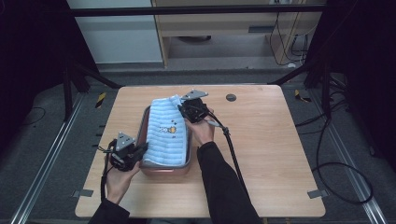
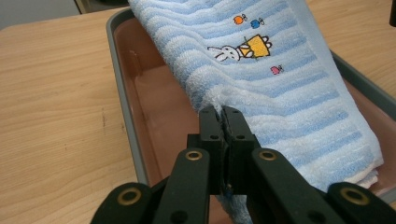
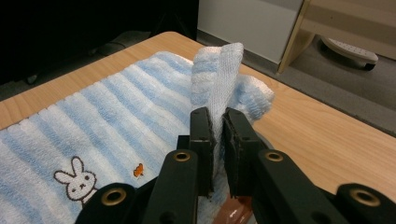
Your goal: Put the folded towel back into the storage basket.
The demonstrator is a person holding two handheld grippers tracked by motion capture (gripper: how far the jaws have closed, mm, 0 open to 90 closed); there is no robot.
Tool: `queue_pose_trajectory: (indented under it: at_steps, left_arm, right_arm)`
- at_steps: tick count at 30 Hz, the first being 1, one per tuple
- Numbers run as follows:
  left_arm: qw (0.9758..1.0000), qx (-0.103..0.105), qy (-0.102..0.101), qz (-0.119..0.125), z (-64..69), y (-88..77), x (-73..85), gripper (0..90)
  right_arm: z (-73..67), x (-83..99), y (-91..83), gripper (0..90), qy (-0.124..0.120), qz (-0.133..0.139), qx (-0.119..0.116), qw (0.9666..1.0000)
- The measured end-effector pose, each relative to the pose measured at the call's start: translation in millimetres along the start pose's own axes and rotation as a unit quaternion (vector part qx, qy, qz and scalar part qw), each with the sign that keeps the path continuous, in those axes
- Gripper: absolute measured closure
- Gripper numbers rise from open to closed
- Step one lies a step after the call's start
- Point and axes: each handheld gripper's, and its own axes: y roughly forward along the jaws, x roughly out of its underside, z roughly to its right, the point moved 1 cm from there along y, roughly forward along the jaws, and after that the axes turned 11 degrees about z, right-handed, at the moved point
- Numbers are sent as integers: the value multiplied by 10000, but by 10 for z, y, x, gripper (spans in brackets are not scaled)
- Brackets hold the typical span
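A pale wooden surface (image 1: 261, 140) fills the middle of the high view, with dark floor around it. Near its centre sits a long, shallow tray (image 1: 164, 169), grey at the rim and reddish brown inside. A blue and white striped towel (image 1: 166, 137) lies lengthwise in the tray, its far end spilling over the tray's upper rim. A small embroidered rabbit (image 2: 227, 53) beside a yellow shape decorates the towel's middle.

Two hands enter from the bottom of the frame. The left tool (image 1: 139, 150), at lower left of the tray, has its black jaws pressed together on the towel's near corner; in the left gripper view the cloth bunches between the pads. The right tool (image 1: 184, 108), at the tray's upper right, likewise pinches the far corner, and in the right gripper view a fold of towel stands upright between its narrow jaws. A small dark round disc (image 1: 230, 97) lies on the surface, upper right of the tray.
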Motion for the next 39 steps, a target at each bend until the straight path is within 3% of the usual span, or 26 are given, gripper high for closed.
queue_pose_trajectory:
  at_steps: [5,11,28,35,39]
  left_arm:
    - [9999,7,-101,-112,-18,17,47,880]
    - [9998,-23,5,-183,-22,36,79,880]
    - [9986,-74,41,-516,-23,96,145,862]
    - [9996,-121,27,-262,-31,66,102,748]
    - [9999,-75,7,-110,-40,18,53,723]
  right_arm:
    - [-17,77,40,827,25,-54,-27,10000]
    - [-21,137,61,824,42,-175,-31,9998]
    - [-22,296,138,773,83,-624,-95,9980]
    - [-10,271,66,721,10,-572,-31,9984]
    - [16,172,-71,713,25,-337,-17,9994]
